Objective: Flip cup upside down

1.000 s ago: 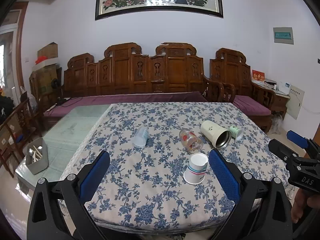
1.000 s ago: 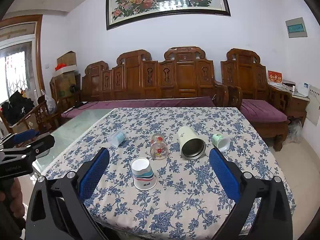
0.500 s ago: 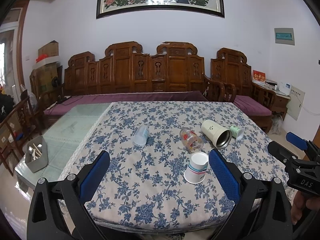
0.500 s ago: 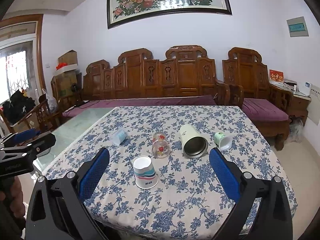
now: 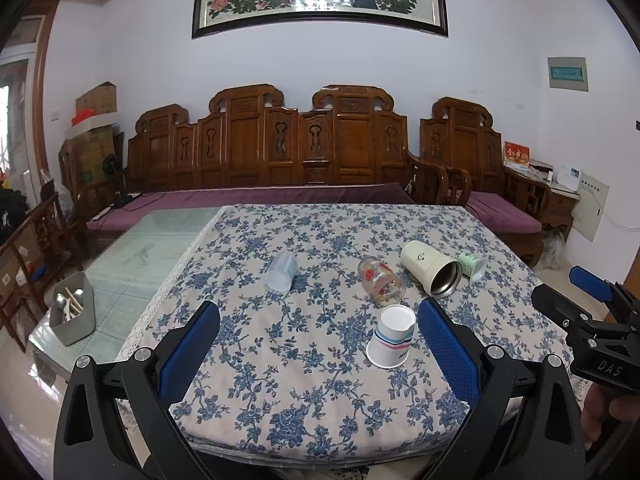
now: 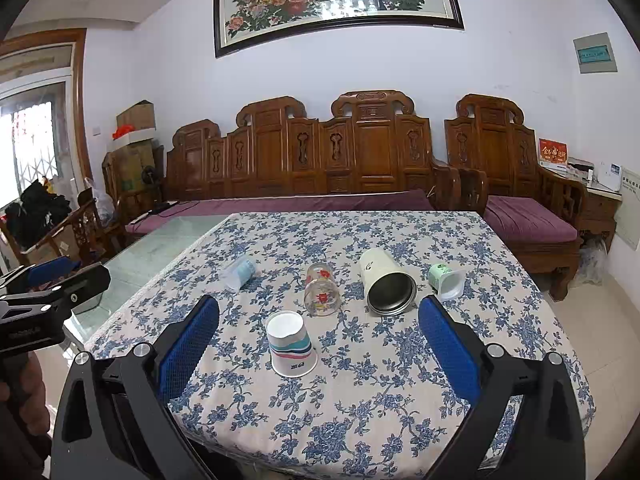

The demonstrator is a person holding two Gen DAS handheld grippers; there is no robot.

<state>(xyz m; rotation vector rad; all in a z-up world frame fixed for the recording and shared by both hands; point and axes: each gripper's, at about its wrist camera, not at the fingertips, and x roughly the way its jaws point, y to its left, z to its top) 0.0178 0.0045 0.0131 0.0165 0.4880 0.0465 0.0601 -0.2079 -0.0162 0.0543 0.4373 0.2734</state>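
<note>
A striped paper cup (image 5: 391, 336) (image 6: 291, 345) stands upside down near the front of the floral tablecloth (image 5: 304, 360) (image 6: 360, 400). A cream metal tumbler (image 5: 430, 274) (image 6: 386, 282), a printed glass (image 5: 381, 280) (image 6: 321, 290), a clear plastic cup (image 5: 281, 272) (image 6: 239, 274) and a small green cup (image 5: 473, 266) (image 6: 446, 280) lie on their sides. My left gripper (image 5: 318, 340) is open and empty, in front of the table edge. My right gripper (image 6: 318, 336) is open and empty, also in front of the edge; it shows at the right in the left wrist view (image 5: 588, 304).
A grey bin (image 5: 74, 314) with utensils sits on the bare glass part of the table (image 5: 152, 244) at the left. A carved wooden bench (image 5: 304, 152) with purple cushions runs behind the table. A side cabinet (image 6: 600, 208) stands at the right.
Both views have drifted slightly; the cups lie where they were and both grippers stay open.
</note>
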